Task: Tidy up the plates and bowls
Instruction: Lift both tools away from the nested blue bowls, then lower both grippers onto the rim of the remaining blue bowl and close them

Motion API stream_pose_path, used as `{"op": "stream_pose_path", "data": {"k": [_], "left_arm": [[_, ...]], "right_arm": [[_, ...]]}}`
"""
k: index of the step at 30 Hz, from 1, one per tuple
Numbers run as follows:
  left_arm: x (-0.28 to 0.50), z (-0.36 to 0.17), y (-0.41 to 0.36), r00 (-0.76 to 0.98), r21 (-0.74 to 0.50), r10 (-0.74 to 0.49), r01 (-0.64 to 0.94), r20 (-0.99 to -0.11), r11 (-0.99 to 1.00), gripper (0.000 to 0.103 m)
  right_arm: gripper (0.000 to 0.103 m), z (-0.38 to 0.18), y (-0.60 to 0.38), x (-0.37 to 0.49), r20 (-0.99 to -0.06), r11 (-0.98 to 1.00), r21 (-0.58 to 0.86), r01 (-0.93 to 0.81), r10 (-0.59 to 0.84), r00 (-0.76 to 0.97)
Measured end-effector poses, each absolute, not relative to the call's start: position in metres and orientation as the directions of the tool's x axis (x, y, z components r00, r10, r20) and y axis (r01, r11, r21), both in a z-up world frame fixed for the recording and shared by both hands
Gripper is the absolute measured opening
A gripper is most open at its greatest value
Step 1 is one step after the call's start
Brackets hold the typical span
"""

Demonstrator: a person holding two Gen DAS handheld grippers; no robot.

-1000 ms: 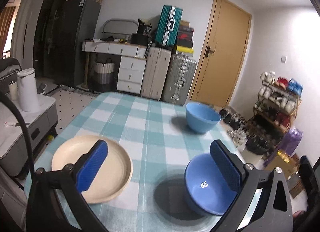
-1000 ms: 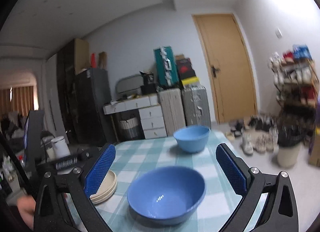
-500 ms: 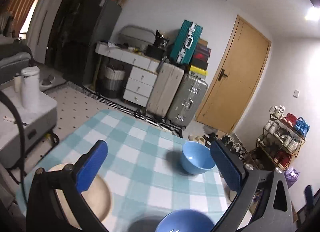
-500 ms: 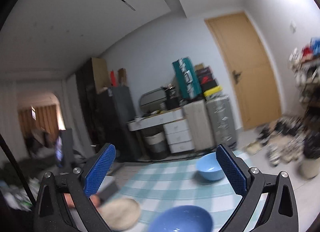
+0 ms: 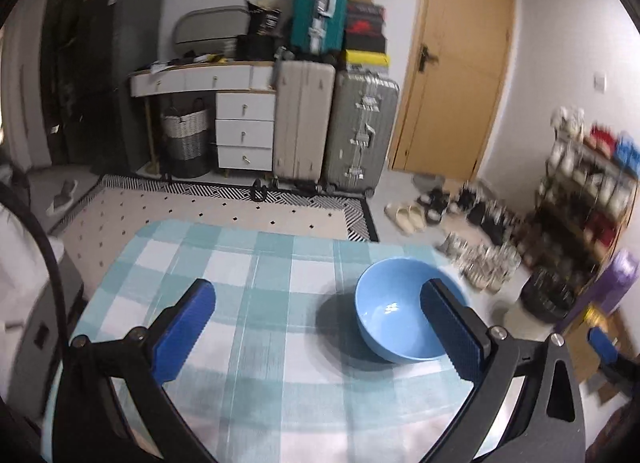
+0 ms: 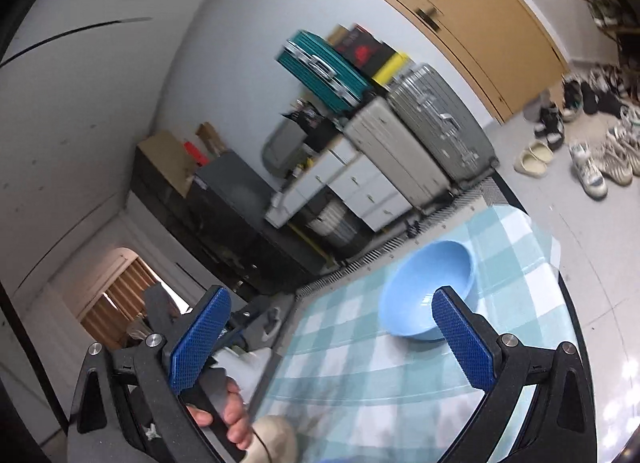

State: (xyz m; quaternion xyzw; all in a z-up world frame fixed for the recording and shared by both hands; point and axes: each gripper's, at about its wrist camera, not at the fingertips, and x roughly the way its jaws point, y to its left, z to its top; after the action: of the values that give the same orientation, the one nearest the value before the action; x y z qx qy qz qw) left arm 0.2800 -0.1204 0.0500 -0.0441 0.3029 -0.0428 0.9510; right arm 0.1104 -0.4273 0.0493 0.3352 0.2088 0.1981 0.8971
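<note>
Blue bowl (image 5: pixel 396 315) upright on checked desk (image 5: pixel 256 343); left gripper (image 5: pixel 320 327) and right gripper (image 6: pixel 332 339) above, jaws wide open, empty.

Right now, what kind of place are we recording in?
Most likely a lived-in home, a combined dining and entry room: checked tablecloth with a blue bowl, suitcases stacked by a drawer unit, shoes near the door.

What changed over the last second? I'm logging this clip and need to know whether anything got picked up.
Nothing was picked up. Both cameras swung up and forward: the nearer darker blue bowl dropped out of both views, and the right view rolled sideways. The light blue bowl sits where it was on the checked tablecloth. The left gripper and right gripper remain open, empty.
</note>
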Motion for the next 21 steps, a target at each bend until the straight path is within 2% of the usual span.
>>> {"op": "stream_pose_path", "data": {"k": [3,8,12,17,21], "left_arm": [[0.305,0.031,-0.136,0.79,-0.066,-0.089,0.061,-0.606,0.996,0.103],[0.349,-0.002,-0.152,0.699,-0.045,-0.063,0.044,-0.713,0.998,0.103],[0.378,-0.028,-0.165,0.615,-0.06,-0.09,0.07,-0.784,0.996,0.103],[0.398,-0.055,-0.172,0.53,-0.095,-0.115,0.066,-0.84,0.993,0.103],[0.407,-0.065,-0.168,0.509,-0.125,-0.117,0.019,-0.853,0.992,0.103]], "right_arm": [[0.102,0.024,-0.434,0.148,-0.301,0.719,0.675,-0.167,0.475,0.827],[0.102,-0.011,-0.426,0.208,-0.485,0.797,0.602,-0.049,0.415,0.77],[0.102,-0.035,-0.418,0.243,-0.604,0.848,0.528,0.054,0.329,0.726],[0.102,-0.066,-0.416,0.281,-0.658,0.834,0.545,0.087,0.361,0.661],[0.102,-0.089,-0.417,0.301,-0.692,0.821,0.553,0.141,0.358,0.627]]}}
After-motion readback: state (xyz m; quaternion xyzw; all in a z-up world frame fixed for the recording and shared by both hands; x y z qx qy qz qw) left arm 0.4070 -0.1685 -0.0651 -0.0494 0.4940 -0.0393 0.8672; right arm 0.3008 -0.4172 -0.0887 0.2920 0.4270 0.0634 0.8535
